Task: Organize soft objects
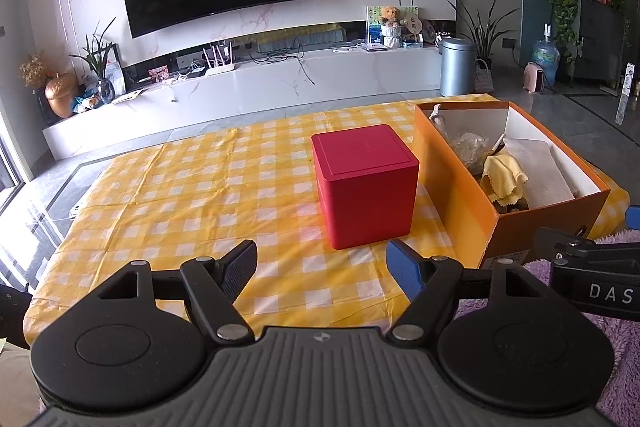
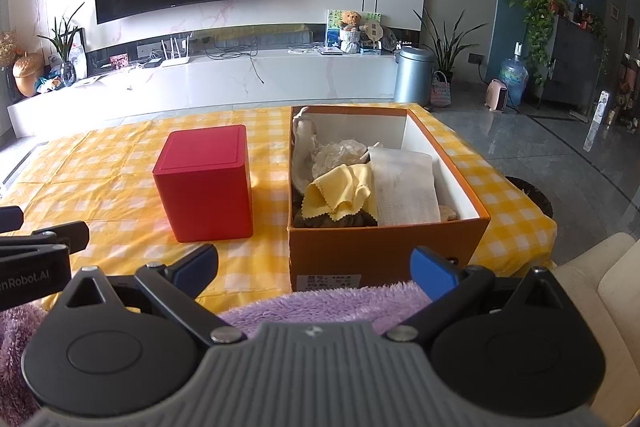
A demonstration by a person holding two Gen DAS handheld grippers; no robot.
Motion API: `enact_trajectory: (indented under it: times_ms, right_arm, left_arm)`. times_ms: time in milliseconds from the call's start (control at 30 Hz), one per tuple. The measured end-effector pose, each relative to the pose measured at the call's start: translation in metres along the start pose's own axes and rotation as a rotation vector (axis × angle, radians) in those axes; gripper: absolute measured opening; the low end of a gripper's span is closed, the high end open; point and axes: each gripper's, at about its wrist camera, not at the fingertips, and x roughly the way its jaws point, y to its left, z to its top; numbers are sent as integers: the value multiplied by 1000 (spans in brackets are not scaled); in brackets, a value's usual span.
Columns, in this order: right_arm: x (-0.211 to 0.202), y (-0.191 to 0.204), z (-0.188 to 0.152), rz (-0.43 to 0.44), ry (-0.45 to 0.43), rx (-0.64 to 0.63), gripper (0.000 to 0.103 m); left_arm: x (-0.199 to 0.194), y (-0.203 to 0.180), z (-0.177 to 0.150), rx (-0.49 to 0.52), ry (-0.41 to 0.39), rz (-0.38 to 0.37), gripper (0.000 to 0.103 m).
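An open orange cardboard box (image 2: 384, 251) stands on the yellow checked tablecloth (image 2: 100, 163). It holds a yellow cloth (image 2: 340, 193), a white cloth (image 2: 404, 187), crumpled clear plastic (image 2: 344, 153) and other soft items. It also shows in the left wrist view (image 1: 452, 183). A fluffy purple fabric (image 2: 328, 303) lies at the near table edge, under my right gripper (image 2: 316, 267), which is open and empty just before the box. My left gripper (image 1: 322, 269) is open and empty over the cloth, short of a closed red cube box (image 1: 364, 183).
The red cube box (image 2: 206, 183) stands left of the orange box. My right gripper's body shows at the right edge of the left wrist view (image 1: 592, 275). A TV wall, a low white cabinet (image 2: 240, 83) and a grey bin (image 2: 414, 75) lie beyond the table.
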Motion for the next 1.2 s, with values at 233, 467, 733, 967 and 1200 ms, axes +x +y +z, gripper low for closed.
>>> enact_trajectory:
  times_ms: [233,467,733,967,1200]
  right_arm:
    - [0,0,0,1,0,1,100]
    - [0,1,-2,0,1,-3,100]
    - [1,1,-2,-2,2,1,100]
    - [1,0,-4,-3,3,5,100]
    - [1,0,-4,-3,4,5,100]
  left_arm:
    - [-1,0,1,5,-1,-4,86]
    - [-2,1,0,14,-4,-12,86]
    - [-2,2,0,12,-5,-11,86]
    - [-2,2,0,14,-6,-10,86]
    - [-2,1,0,19,-8,-10,86]
